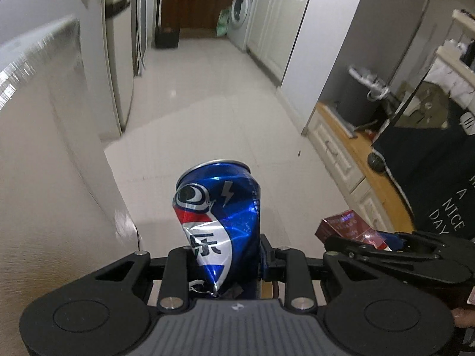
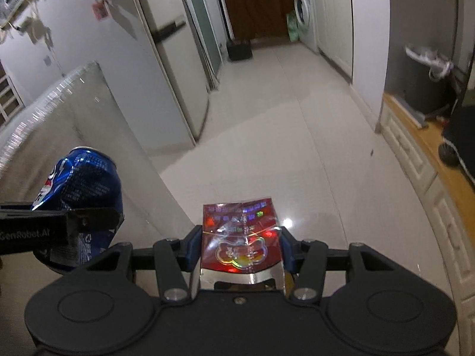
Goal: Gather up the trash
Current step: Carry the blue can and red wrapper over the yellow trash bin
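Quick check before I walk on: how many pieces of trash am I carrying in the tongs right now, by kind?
Crushed blue can: 1, clamped in the left tongs
Red cigarette pack: 1, clamped in the right tongs
Total: 2 pieces, one per hand.

Can (image 1: 218, 222) shows "乐"; dark cloth (image 1: 445, 195) reads "A NICE DAY"

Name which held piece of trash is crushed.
The blue Pepsi can in the left gripper is dented; the red cigarette pack in the right gripper keeps its shape.
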A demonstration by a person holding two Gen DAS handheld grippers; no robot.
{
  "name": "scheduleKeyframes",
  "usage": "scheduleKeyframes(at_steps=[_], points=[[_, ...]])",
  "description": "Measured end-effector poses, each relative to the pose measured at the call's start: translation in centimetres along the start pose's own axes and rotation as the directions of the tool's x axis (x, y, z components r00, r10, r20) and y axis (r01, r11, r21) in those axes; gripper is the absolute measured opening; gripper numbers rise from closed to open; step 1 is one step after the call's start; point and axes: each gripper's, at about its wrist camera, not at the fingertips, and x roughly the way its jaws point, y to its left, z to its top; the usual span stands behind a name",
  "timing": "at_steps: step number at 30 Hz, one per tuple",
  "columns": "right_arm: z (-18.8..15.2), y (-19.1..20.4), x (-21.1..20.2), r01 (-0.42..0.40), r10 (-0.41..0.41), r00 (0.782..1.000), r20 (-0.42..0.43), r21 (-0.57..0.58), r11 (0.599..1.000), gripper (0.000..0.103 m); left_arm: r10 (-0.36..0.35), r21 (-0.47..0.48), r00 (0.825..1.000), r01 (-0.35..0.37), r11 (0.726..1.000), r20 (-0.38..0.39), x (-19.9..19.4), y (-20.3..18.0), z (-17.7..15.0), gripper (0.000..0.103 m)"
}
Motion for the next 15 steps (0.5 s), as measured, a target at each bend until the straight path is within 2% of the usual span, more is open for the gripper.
scheduleKeyframes(at_steps=[9, 15], points=[[-0.1, -2.1, 7.1, 0.025, -0.016, 0.985, -0.172, 0.053, 0.998, 0.053, 0.0, -0.063, 0.989, -0.009, 0.998, -0.147, 8.4, 2.1, -0.5, 0.029], [-0.9, -2.4, 11.5, 0.022, 0.0, 0.962, -0.274, 0.079, 0.997, 0.054, -0.004, -0.097, 0.968, -0.021, 0.995, -0.252, 13.1, 3.6, -1.6, 0.029]])
